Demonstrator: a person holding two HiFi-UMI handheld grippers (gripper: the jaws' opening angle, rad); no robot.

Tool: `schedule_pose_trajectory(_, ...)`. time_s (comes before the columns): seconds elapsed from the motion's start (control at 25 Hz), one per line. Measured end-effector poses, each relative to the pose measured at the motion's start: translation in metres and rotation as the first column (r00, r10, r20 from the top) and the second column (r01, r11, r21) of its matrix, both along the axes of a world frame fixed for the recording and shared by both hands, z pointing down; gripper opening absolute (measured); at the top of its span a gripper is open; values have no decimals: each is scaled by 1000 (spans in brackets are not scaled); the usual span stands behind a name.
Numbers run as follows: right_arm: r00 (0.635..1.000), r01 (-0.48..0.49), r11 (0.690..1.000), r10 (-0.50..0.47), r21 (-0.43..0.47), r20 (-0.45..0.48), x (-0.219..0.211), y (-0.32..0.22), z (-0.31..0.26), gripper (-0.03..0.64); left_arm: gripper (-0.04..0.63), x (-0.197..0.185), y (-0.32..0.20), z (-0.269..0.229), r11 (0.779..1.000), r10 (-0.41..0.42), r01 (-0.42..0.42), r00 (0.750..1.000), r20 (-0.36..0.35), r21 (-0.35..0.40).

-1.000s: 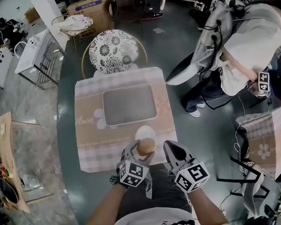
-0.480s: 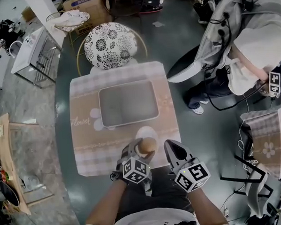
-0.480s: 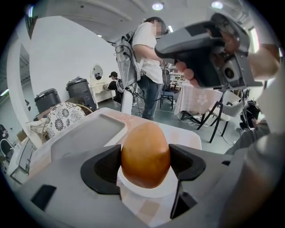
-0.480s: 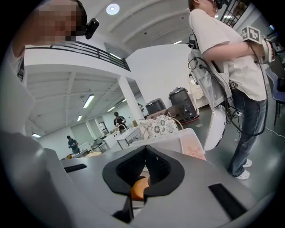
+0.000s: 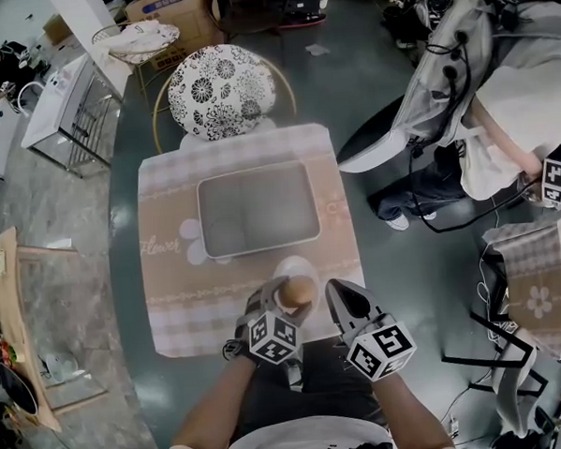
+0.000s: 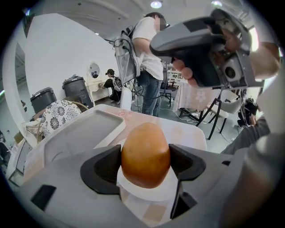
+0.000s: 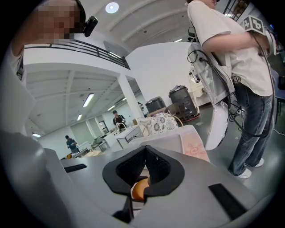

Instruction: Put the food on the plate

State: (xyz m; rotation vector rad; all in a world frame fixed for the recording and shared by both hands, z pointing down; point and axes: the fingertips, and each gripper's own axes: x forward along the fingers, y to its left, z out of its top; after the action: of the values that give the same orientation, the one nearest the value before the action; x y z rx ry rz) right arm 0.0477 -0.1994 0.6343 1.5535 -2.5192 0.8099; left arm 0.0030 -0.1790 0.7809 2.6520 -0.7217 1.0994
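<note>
A brown egg-shaped piece of food (image 6: 145,155) sits between the jaws of my left gripper (image 5: 292,298), which is shut on it. In the head view the food (image 5: 299,289) is over the near rim of a small white plate (image 5: 292,265). The plate (image 6: 149,193) shows right beneath the food in the left gripper view; I cannot tell whether they touch. My right gripper (image 5: 339,294) hovers just right of the food, jaws shut and empty. Through the gap under the shut jaws of the right gripper (image 7: 145,168) a sliver of the food (image 7: 139,189) shows.
A grey rectangular tray (image 5: 258,209) lies on the checked tablecloth (image 5: 177,299) beyond the plate. A patterned round chair (image 5: 222,90) stands at the table's far side. A person (image 5: 499,95) with cables stands to the right. More furniture lines the left.
My left gripper has moved slightly forward with the food, toward the plate. The right gripper stays beside it, still shut.
</note>
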Motion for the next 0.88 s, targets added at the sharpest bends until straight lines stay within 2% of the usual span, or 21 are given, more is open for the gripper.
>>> schedule_pose_trajectory(0.24,1000,-8,1000,8,-1,-8,5,0,5,15,336,5,3,16,998,57,-58,997,54,13)
schedule_pose_trajectory(0.4,1000,-3,1000,3,-1,-3,6,0,4,15,336,4,5,22,998,66,-67,996,67,9)
schedule_pose_trajectory(0.68,999,45,999,-45,-6,15,-2,1,1,15,337,2,4,24,999,49,-48,998,36,-22)
schedule_pose_trajectory(0.88,999,48,999,-48,-14,17,-2,1,-10,15,336,-4,-1,-9,1000,-10,10,1000,-14,-12)
